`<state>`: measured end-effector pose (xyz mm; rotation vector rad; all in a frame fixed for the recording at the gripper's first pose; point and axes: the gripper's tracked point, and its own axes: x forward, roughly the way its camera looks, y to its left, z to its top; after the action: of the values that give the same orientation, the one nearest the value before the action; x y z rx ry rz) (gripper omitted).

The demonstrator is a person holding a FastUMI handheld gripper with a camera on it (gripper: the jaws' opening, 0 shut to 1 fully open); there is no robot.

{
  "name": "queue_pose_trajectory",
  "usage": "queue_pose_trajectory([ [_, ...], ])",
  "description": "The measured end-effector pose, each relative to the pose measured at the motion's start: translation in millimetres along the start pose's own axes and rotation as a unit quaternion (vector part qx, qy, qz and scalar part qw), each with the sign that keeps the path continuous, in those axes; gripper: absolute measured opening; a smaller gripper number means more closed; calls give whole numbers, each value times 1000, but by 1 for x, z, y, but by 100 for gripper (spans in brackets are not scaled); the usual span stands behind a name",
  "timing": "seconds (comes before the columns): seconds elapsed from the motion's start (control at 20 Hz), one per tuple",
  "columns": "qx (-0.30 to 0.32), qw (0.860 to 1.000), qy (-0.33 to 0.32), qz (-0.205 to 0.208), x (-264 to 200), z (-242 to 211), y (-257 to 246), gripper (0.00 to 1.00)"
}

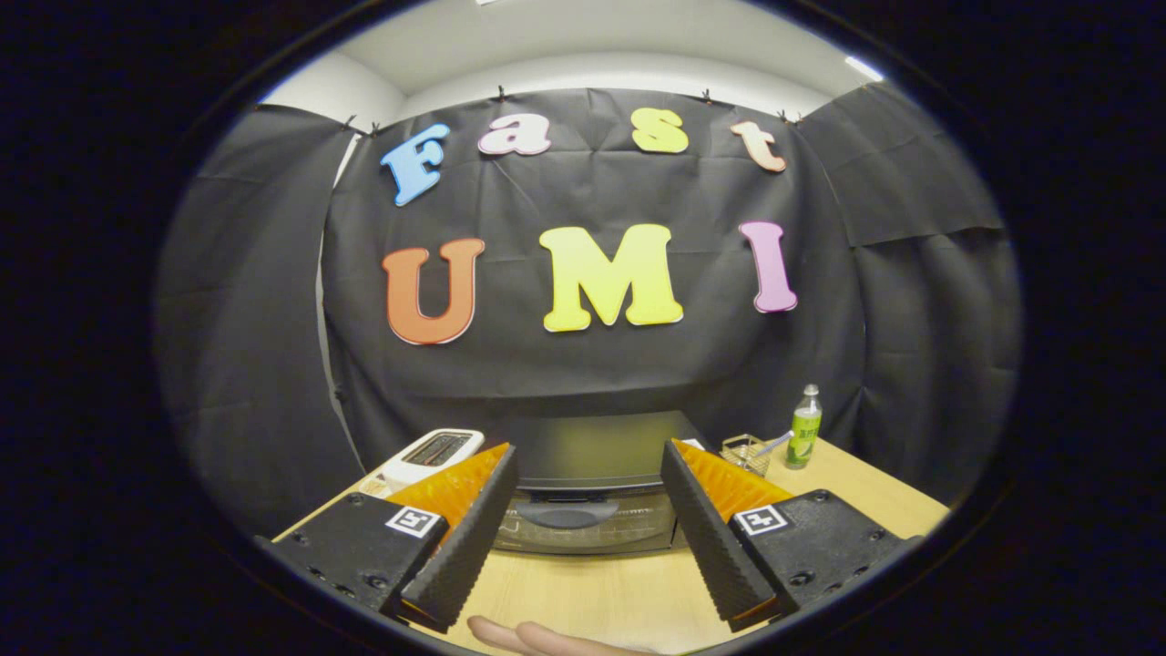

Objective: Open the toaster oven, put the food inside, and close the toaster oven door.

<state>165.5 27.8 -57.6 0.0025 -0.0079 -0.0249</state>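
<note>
Still step one: toaster oven shut, sits on table beyond fingers, handle centred between them. Gripper spread wide, holding nothing. Next move, likely: advance, drop to handle, pull door down. Food unidentifiable; wire basket, bottle nearby.

table: light wood
on it: toaster oven, white toaster, wire basket, green bottle

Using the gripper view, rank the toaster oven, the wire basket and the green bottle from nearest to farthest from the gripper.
The gripper has its fingers open.
1. Toaster oven: just ahead, between the fingers, door shut.
2. Wire basket: beyond the right-hand finger.
3. Green bottle: farther right, past the basket.
</note>
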Motion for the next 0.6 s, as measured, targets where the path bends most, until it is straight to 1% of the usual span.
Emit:
queue_pose_trajectory([
  [0.15,-14,1000,21,-2,40,-23,8,100],
  [0.3,-31,999,35,-18,69,-43,8,100],
  [0.4,-42,997,54,-35,84,-62,5,100],
  [0.6,-40,993,101,-50,102,-95,3,100],
])
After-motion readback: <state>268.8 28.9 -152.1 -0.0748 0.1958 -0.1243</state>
